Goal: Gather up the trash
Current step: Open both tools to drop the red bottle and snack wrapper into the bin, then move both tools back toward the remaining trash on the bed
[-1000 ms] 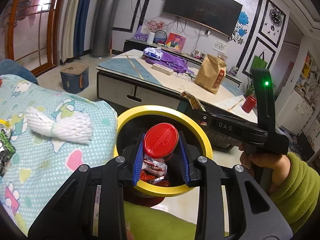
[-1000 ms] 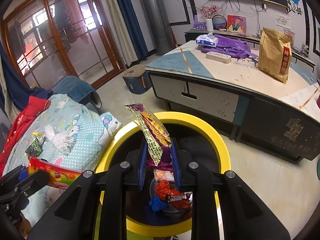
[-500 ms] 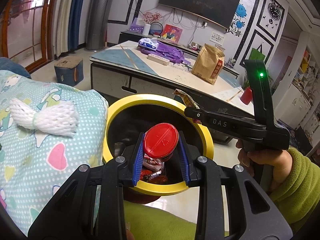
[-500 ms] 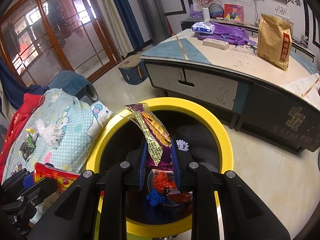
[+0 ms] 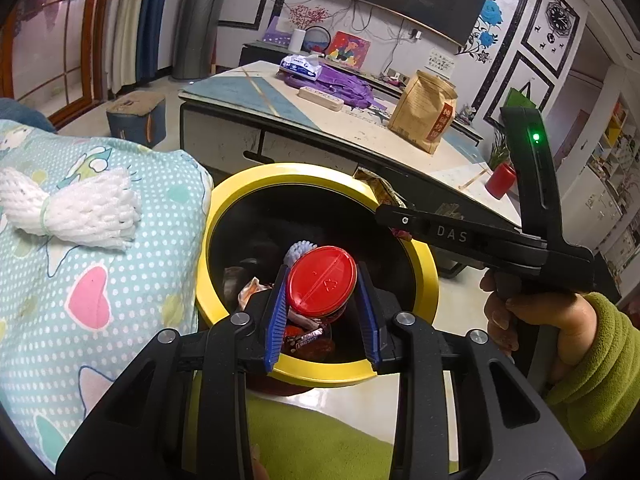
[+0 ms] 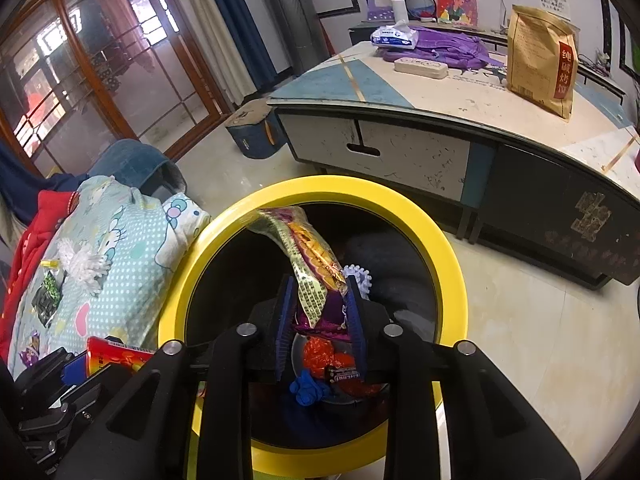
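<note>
Jaws of the left gripper (image 5: pixel 322 312) were clamped on a red-lidded jar (image 5: pixel 322 281); the right gripper's (image 6: pixel 318 322), just widened, loosely flanked a wrapper (image 6: pixel 310 264). Both were held at six o'clock over the bin (image 6: pixel 448 252); release was judged due next.

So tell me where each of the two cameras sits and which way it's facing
Left wrist: on the left gripper, looking forward and down along its blue pads, which clamp a red-lidded jar over the yellow-rimmed bin; a hand in a green sleeve holds the right gripper.
Right wrist: on the right gripper, looking forward and down into the bin, with a snack wrapper between its pads, which have just been opening; the left gripper shows at lower left.
Shared: bin, low table, brown paper bag, dotted blanket.
</note>
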The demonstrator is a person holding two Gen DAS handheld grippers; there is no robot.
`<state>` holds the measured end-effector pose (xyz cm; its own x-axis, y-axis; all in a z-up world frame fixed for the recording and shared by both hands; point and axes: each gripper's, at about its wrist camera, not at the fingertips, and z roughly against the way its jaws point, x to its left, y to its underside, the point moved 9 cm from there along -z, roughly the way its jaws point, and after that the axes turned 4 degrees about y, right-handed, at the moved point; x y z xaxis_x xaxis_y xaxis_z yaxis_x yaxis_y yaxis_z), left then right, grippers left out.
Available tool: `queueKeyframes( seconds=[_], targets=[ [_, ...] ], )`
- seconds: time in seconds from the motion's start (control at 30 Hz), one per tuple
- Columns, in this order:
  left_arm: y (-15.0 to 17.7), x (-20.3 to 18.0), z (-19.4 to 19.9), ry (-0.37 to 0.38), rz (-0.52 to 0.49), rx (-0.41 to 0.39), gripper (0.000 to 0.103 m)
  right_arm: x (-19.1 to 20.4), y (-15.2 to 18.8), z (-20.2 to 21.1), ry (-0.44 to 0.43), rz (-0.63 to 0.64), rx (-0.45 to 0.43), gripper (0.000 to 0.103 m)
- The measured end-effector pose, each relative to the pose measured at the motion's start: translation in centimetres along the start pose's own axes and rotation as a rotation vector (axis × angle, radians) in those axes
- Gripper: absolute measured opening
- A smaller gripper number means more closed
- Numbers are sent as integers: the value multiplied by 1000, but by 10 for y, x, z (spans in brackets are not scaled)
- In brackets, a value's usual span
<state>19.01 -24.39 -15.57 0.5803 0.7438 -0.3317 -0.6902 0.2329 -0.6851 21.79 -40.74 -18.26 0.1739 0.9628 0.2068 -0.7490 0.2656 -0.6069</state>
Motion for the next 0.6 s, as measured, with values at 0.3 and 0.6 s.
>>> queueKeyframes(
  seconds=[0.3,0.6],
  targets=[
    [-1,11,4,-10,25,-16,66,-5,-2,2,8,-25,-12,48],
    [-10,20,24,-70,25,-73,92,-3,-8,11,7,-26,-44,55]
  ],
)
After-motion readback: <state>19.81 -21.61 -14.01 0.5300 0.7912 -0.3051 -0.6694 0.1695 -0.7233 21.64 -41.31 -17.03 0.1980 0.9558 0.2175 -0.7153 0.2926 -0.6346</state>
